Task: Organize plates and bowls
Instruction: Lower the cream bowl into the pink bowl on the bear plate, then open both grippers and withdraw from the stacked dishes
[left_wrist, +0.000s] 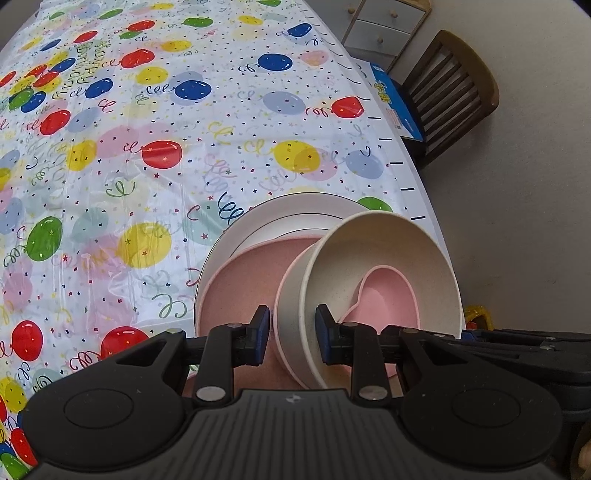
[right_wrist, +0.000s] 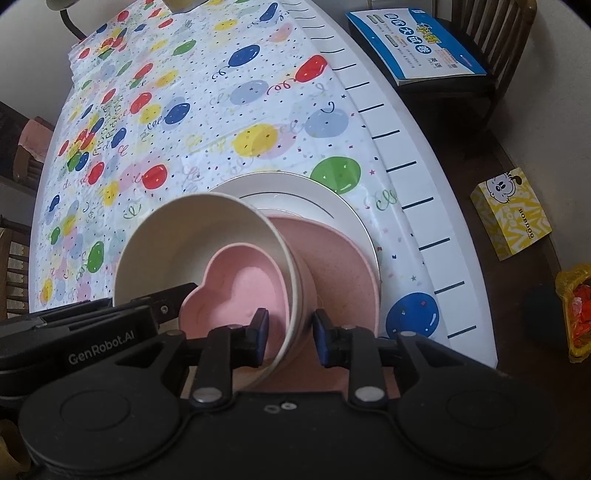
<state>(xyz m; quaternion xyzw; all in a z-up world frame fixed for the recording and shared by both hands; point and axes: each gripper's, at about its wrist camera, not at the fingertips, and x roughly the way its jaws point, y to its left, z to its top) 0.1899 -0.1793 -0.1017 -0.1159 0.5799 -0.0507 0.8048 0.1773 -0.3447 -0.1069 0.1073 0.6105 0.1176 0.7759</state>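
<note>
A cream bowl (left_wrist: 384, 251) (right_wrist: 184, 229) stands on a pink plate (left_wrist: 240, 280) (right_wrist: 340, 258). The pink plate lies on a white plate (left_wrist: 295, 214) (right_wrist: 295, 192) with a thin dark ring, near the table's right edge. A pink heart-shaped bowl (left_wrist: 384, 295) (right_wrist: 240, 280) sits inside the cream bowl. My left gripper (left_wrist: 292, 326) is shut on the cream bowl's near wall, one finger outside and one inside. My right gripper (right_wrist: 290, 326) straddles the opposite wall of the same bowl. Small gaps show beside both of its pads, so it is open.
A balloon-print tablecloth (left_wrist: 147, 147) (right_wrist: 166, 122) covers the table, whose white edge (right_wrist: 406, 177) curves on the right. A blue book (right_wrist: 417, 44) lies on a wooden chair (left_wrist: 450, 88). On the dark floor are a yellow box (right_wrist: 511, 214) and a yellow bag (right_wrist: 576, 302).
</note>
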